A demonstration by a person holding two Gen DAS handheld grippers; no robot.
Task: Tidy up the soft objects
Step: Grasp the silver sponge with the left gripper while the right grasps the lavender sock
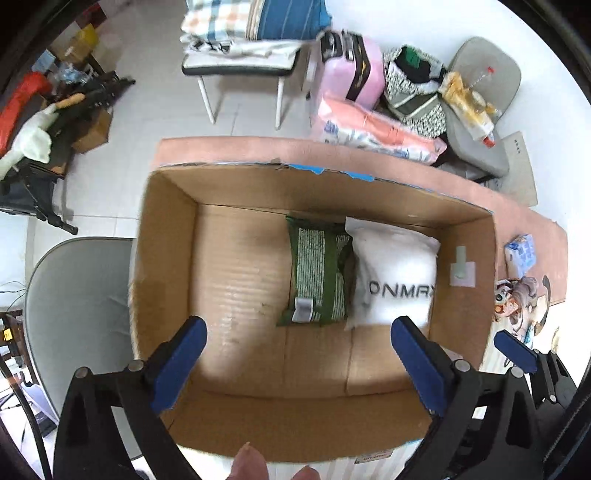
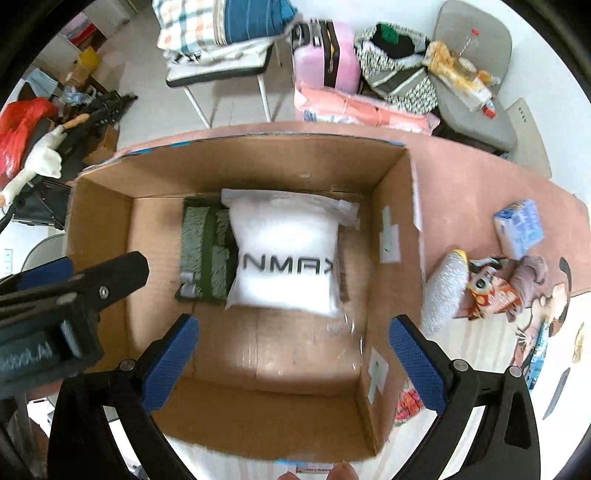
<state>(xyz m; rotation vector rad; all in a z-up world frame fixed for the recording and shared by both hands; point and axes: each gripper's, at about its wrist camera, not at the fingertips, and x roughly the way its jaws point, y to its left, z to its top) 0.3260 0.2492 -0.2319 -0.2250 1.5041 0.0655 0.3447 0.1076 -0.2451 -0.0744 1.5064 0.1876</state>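
Observation:
An open cardboard box (image 1: 236,280) (image 2: 155,173) sits on a pink table (image 1: 332,151) (image 2: 461,166). Inside lie a green woven cushion (image 1: 316,277) (image 2: 205,251) and a white bagged pillow (image 1: 397,277) (image 2: 286,258) side by side against the far wall. My left gripper (image 1: 299,363) is open and empty above the box's near part. My right gripper (image 2: 293,363) is open and empty above the box too. To the right of the box lie a silvery-white soft roll (image 2: 443,291), patterned soft items (image 2: 517,284) (image 1: 517,302) and a blue packet (image 2: 519,227) (image 1: 521,254).
A grey chair (image 1: 77,295) stands left of the box. Behind the table are a chair stacked with folded bedding (image 1: 243,33), a pink suitcase (image 1: 354,70), a pink bedding pack (image 1: 376,133) and a cluttered grey chair (image 1: 480,110). Clutter fills the far left floor (image 1: 55,110).

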